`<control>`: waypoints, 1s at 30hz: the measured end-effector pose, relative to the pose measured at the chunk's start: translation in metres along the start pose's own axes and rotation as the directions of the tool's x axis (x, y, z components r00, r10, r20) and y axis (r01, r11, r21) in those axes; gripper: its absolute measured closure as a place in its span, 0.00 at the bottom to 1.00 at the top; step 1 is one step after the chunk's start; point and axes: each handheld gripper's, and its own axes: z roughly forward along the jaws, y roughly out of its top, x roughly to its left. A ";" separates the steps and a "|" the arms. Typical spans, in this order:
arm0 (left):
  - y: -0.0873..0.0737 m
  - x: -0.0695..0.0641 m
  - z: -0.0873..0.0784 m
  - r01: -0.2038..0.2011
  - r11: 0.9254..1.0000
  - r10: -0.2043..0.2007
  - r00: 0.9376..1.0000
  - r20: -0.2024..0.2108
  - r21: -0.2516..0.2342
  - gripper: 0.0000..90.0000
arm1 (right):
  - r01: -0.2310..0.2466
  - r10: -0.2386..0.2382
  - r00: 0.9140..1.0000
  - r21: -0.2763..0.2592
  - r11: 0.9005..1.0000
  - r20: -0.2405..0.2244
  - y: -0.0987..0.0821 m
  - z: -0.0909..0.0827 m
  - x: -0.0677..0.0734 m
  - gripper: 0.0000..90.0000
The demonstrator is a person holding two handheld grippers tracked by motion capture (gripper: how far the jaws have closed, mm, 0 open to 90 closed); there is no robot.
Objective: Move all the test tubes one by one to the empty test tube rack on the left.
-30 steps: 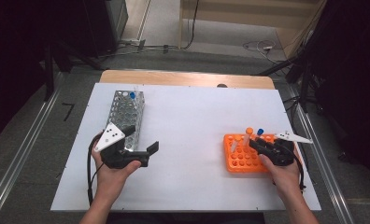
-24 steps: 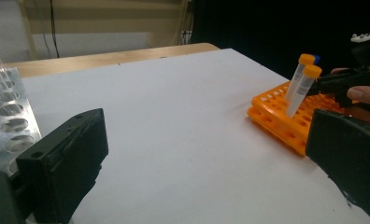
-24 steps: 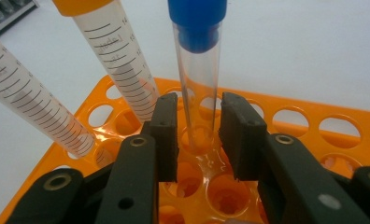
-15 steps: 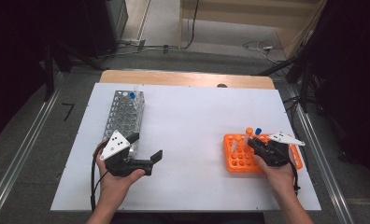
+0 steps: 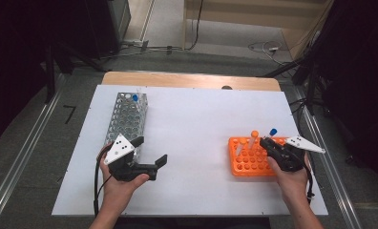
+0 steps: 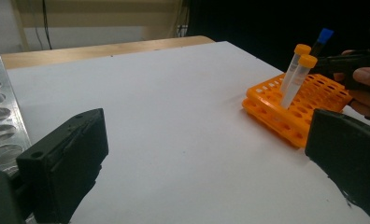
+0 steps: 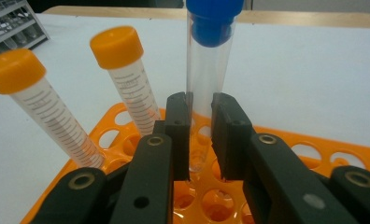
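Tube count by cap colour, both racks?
Orange-capped tubes: 2, in the orange rack
Blue-capped tubes: 2, one in the right tongs at the orange rack, one in the metal rack
Total: 4

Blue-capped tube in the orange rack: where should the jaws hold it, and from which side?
Grip the blue-capped tube on its bare clear wall below the cap, coming level from the person's side, as the right gripper does; the orange-capped tubes lean away, leaving that side open.
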 end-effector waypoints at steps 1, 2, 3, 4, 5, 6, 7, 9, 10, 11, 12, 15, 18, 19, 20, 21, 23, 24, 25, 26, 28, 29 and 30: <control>0.000 0.000 0.000 -0.001 1.000 0.001 1.000 0.000 0.000 0.00 | 0.010 -0.010 1.000 -0.007 1.000 0.001 0.001 -0.003 0.000 0.84; 0.000 0.000 0.000 -0.001 1.000 0.001 1.000 0.000 0.001 0.00 | 0.017 -0.017 1.000 -0.013 1.000 -0.001 0.002 -0.005 0.001 0.84; 0.000 0.000 0.000 -0.002 1.000 0.002 1.000 0.000 0.002 0.00 | 0.021 -0.021 1.000 -0.017 1.000 -0.011 0.003 -0.008 0.001 0.84; 0.000 0.000 0.000 -0.003 1.000 0.003 1.000 0.000 0.003 0.00 | 0.021 -0.022 1.000 -0.021 1.000 -0.019 0.003 -0.010 0.002 0.84; 0.000 0.000 0.000 -0.002 1.000 0.002 1.000 0.000 0.003 0.00 | 0.025 -0.026 0.999 -0.026 0.999 -0.027 0.004 -0.012 0.002 0.84; 0.000 0.000 0.000 -0.002 1.000 0.002 1.000 0.000 0.002 0.00 | 0.026 -0.027 0.999 -0.026 0.999 -0.036 0.004 -0.015 0.003 0.84; 0.000 0.000 0.000 -0.002 1.000 0.002 1.000 0.000 0.002 0.00 | 0.029 -0.030 0.999 -0.027 0.999 -0.042 0.004 -0.016 0.004 0.83; 0.000 0.000 0.000 -0.002 1.000 0.002 1.000 0.000 0.003 0.00 | 0.035 -0.037 0.998 -0.031 0.999 -0.058 0.004 -0.020 0.006 0.83; 0.000 0.000 0.000 -0.001 1.000 0.001 1.000 0.000 0.003 0.00 | 0.041 -0.043 0.997 -0.034 0.999 -0.067 0.004 -0.022 0.007 0.84; 0.000 0.000 0.000 -0.002 1.000 0.002 1.000 0.000 0.002 0.00 | 0.042 -0.044 0.996 -0.035 0.999 -0.078 0.004 -0.023 0.008 0.83; 0.000 -0.001 0.000 -0.001 1.000 0.001 1.000 0.000 0.002 0.00 | 0.046 -0.049 0.995 -0.033 0.998 -0.086 0.004 -0.024 0.009 0.83; 0.001 -0.002 0.001 -0.002 1.000 0.002 1.000 0.004 0.003 0.00 | 0.057 -0.060 0.991 -0.036 0.998 -0.115 0.005 -0.027 0.015 0.83; 0.000 -0.004 0.001 -0.005 1.000 0.005 1.000 0.007 0.003 0.00 | 0.063 -0.068 0.987 -0.041 0.997 -0.144 0.006 -0.029 0.021 0.83; 0.001 -0.004 0.001 -0.007 1.000 0.007 1.000 0.008 0.004 0.00 | 0.070 -0.076 0.986 -0.042 0.997 -0.151 0.007 -0.030 0.023 0.83; 0.001 -0.004 0.002 -0.006 1.000 0.006 1.000 0.009 0.002 0.00 | 0.077 -0.083 0.984 -0.045 0.996 -0.159 0.007 -0.031 0.025 0.83; 0.001 -0.005 0.002 -0.007 1.000 0.007 1.000 0.011 0.002 0.00 | 0.079 -0.086 0.983 -0.045 0.996 -0.165 0.007 -0.031 0.027 0.83; 0.001 -0.005 0.002 -0.009 1.000 0.009 1.000 0.012 0.002 0.00 | 0.086 -0.092 0.979 -0.044 0.995 -0.179 0.008 -0.032 0.031 0.83; 0.001 -0.005 0.002 -0.010 1.000 0.010 1.000 0.011 0.003 0.00 | 0.086 -0.092 0.978 -0.042 0.995 -0.186 0.008 -0.032 0.034 0.83; 0.002 -0.005 0.001 -0.009 1.000 0.009 1.000 0.012 0.000 0.00 | 0.088 -0.095 0.976 -0.044 0.995 -0.195 0.008 -0.032 0.036 0.84; 0.002 -0.005 0.001 -0.009 1.000 0.009 1.000 0.013 0.001 0.00 | 0.092 -0.099 0.975 -0.043 0.995 -0.201 0.008 -0.032 0.038 0.83; 0.003 -0.005 0.001 -0.008 1.000 0.008 1.000 0.013 -0.002 0.00 | 0.097 -0.105 0.971 -0.045 0.994 -0.214 0.008 -0.031 0.042 0.83; 0.003 -0.005 0.001 -0.008 1.000 0.008 1.000 0.016 -0.003 0.00 | 0.098 -0.105 0.970 -0.044 0.994 -0.221 0.008 -0.031 0.044 0.84; 0.003 -0.006 0.001 -0.009 1.000 0.009 1.000 0.017 -0.005 0.00 | 0.098 -0.106 0.968 -0.044 0.994 -0.229 0.008 -0.031 0.046 0.83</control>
